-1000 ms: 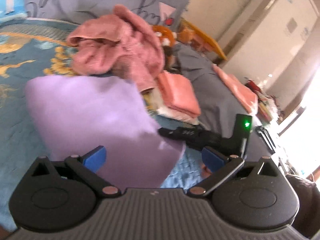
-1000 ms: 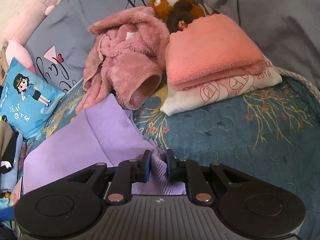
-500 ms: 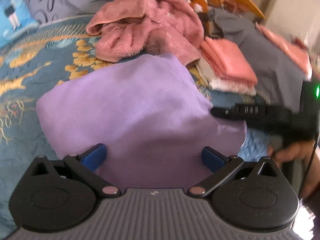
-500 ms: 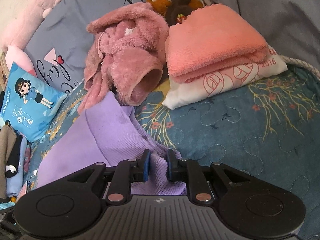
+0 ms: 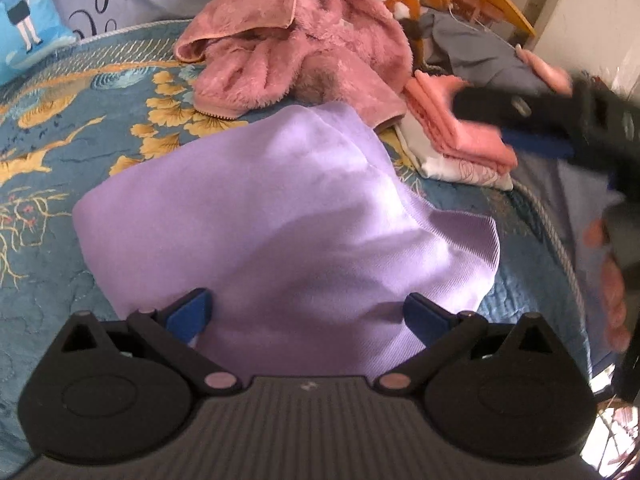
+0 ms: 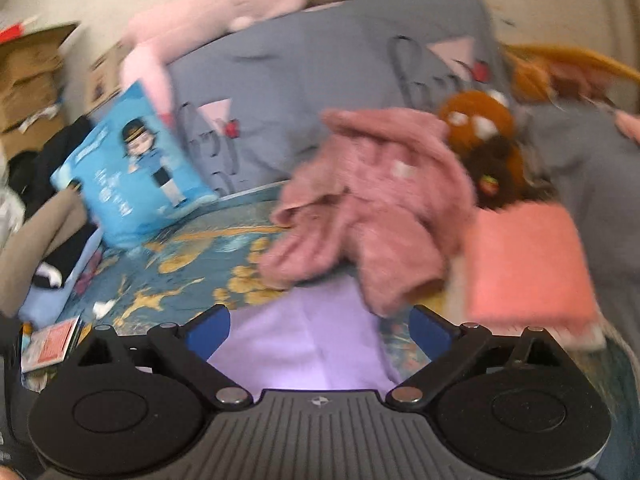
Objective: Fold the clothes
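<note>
Left wrist: left hand-held gripper [image 5: 306, 312] wide | right hand-held gripper [image 6: 320, 330] wide | purple garment [image 5: 280, 216] released | no legible writing

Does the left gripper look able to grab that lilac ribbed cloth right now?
Probably yes. The left gripper is open, and the lilac ribbed cloth already lies between its blue fingertips with nothing over it. The fluffy pink jacket sits beyond, clear of the way.

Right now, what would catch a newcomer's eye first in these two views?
The lilac garment spread on the blue patterned bedspread, right in front of the open left gripper. Behind it lies a crumpled pink fleece jacket, with a folded coral towel to its right. The right gripper is open too.
</note>
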Demonstrator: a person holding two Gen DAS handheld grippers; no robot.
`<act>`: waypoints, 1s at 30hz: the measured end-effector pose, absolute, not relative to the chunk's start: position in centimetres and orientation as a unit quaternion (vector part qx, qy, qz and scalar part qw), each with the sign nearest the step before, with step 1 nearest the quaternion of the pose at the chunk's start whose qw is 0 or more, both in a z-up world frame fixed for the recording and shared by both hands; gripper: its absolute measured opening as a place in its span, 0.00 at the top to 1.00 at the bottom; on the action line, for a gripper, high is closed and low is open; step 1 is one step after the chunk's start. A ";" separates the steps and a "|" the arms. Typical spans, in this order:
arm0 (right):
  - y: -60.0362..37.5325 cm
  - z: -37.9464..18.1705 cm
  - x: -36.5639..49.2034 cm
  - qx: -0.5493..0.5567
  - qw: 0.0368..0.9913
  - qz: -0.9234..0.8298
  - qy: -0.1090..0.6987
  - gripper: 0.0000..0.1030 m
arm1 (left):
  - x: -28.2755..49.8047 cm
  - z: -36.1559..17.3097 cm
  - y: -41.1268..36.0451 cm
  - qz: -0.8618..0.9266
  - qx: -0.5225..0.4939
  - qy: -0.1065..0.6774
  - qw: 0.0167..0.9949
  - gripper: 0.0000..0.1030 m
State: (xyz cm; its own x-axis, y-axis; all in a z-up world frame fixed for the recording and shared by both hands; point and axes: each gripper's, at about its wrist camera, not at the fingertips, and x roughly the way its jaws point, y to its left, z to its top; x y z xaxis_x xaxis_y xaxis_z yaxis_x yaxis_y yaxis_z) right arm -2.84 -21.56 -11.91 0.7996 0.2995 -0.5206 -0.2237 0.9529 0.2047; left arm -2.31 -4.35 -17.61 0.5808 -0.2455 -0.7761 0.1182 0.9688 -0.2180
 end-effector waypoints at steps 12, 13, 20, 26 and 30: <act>-16.5 -18.5 1.0 -0.020 0.905 0.189 0.380 0.01 | -2.6 -17.7 -2.6 -0.121 -0.117 0.435 0.885 0.00; -16.9 -19.0 1.3 0.001 0.904 0.183 0.387 0.00 | -2.7 -17.8 -2.8 -0.123 -0.112 0.433 0.886 0.00; -16.4 -19.4 1.3 -0.006 0.905 0.173 0.389 0.00 | -3.1 -17.9 -3.4 -0.124 -0.089 0.425 0.892 0.00; -18.2 -15.1 1.2 0.022 0.921 0.184 0.344 0.07 | -4.6 -15.2 -1.3 -0.194 -0.108 0.384 0.896 0.00; -19.2 -13.9 3.7 0.014 0.925 0.161 0.343 0.06 | -4.3 -14.3 2.9 -0.155 -0.147 0.356 0.910 0.00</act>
State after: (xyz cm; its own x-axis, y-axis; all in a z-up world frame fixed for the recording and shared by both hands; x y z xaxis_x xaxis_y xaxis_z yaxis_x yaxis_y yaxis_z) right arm 3.66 -19.19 -13.93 0.7130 0.3077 -0.6300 -0.2880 0.9478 0.1369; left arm -4.32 2.88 -14.30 0.6990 -0.3873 -0.6012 0.1777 0.9084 -0.3785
